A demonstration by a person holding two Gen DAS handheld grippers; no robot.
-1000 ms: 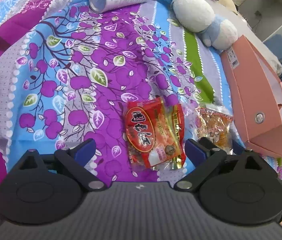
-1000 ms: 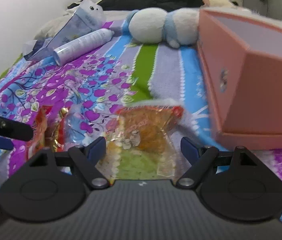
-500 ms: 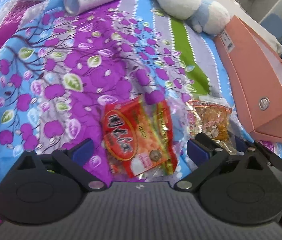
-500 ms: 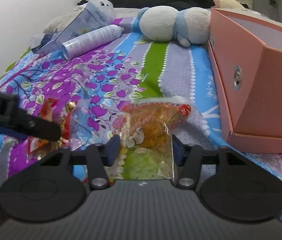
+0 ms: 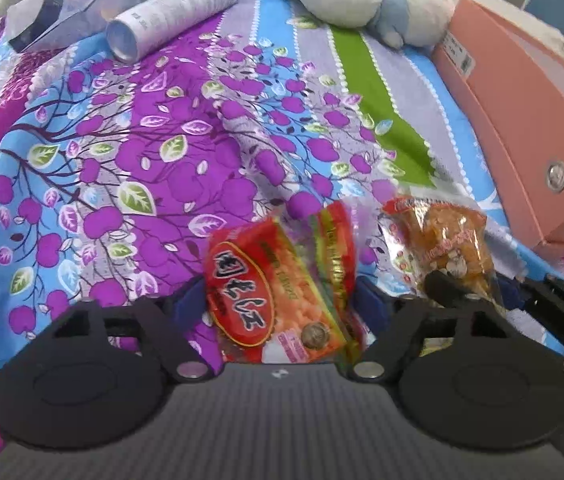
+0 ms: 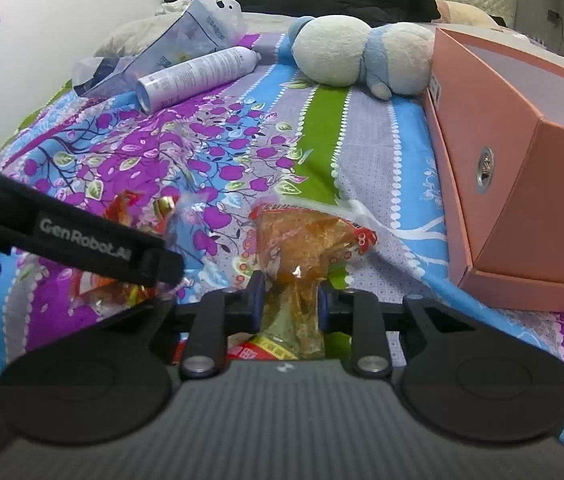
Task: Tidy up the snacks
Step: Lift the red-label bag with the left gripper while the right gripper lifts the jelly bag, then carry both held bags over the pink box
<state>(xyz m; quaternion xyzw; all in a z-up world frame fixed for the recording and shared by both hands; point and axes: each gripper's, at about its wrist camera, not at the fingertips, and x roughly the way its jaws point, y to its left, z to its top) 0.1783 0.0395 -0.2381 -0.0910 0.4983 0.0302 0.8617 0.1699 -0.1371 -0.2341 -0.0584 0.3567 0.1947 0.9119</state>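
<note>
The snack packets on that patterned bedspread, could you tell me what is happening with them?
A person works a hand-held gripper in each hand. The right hand-held gripper has just closed on the clear orange snack packet, pinching it. The left hand-held gripper has been closing around the red snack packet, pads not clearly pressing. The open pink cardboard box waits beside them.

My right gripper (image 6: pixel 288 294) pinches the orange snack bag (image 6: pixel 306 240), jaws just closed on it — my left gripper (image 5: pixel 278 304), beside it, straddles the red snack packet (image 5: pixel 278 292), jaws closing, both angled downward.
</note>
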